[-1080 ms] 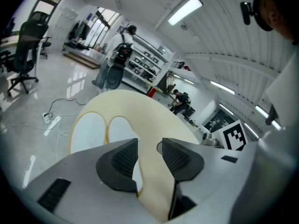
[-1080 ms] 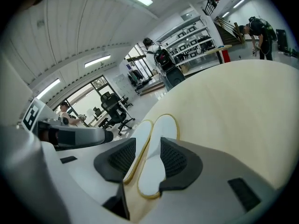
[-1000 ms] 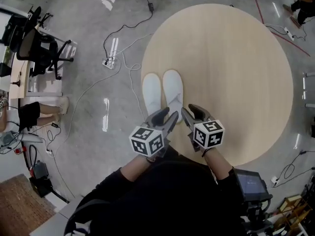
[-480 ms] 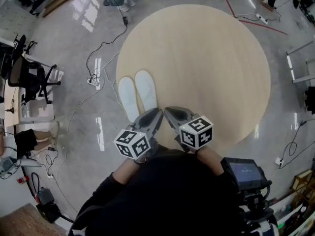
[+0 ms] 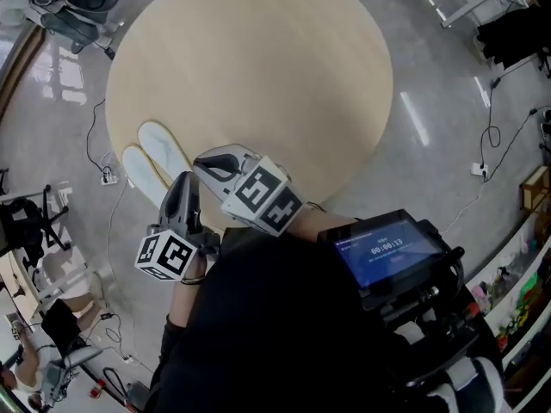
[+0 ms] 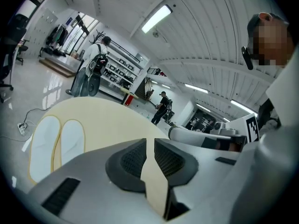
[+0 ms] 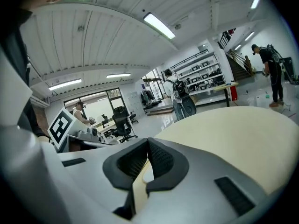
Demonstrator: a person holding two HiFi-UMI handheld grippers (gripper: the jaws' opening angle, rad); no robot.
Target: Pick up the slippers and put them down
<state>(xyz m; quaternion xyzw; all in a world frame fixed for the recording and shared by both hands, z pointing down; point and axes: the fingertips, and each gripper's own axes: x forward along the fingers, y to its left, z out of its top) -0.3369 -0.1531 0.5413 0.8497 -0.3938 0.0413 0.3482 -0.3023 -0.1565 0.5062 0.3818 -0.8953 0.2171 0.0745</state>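
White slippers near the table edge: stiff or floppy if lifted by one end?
Probably floppy: the slippers look thin and flat, so the free end may droop. Likely light. May slide on the smooth table.

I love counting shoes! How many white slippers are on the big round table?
2. The outer slipper lies by the round table's left edge; the inner slipper lies right beside it, further in. None looks hidden.

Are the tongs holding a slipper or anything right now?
Nothing is held. The left tongs are closing on empty air, the right tongs are shut on nothing, and both slippers lie side by side on the table.
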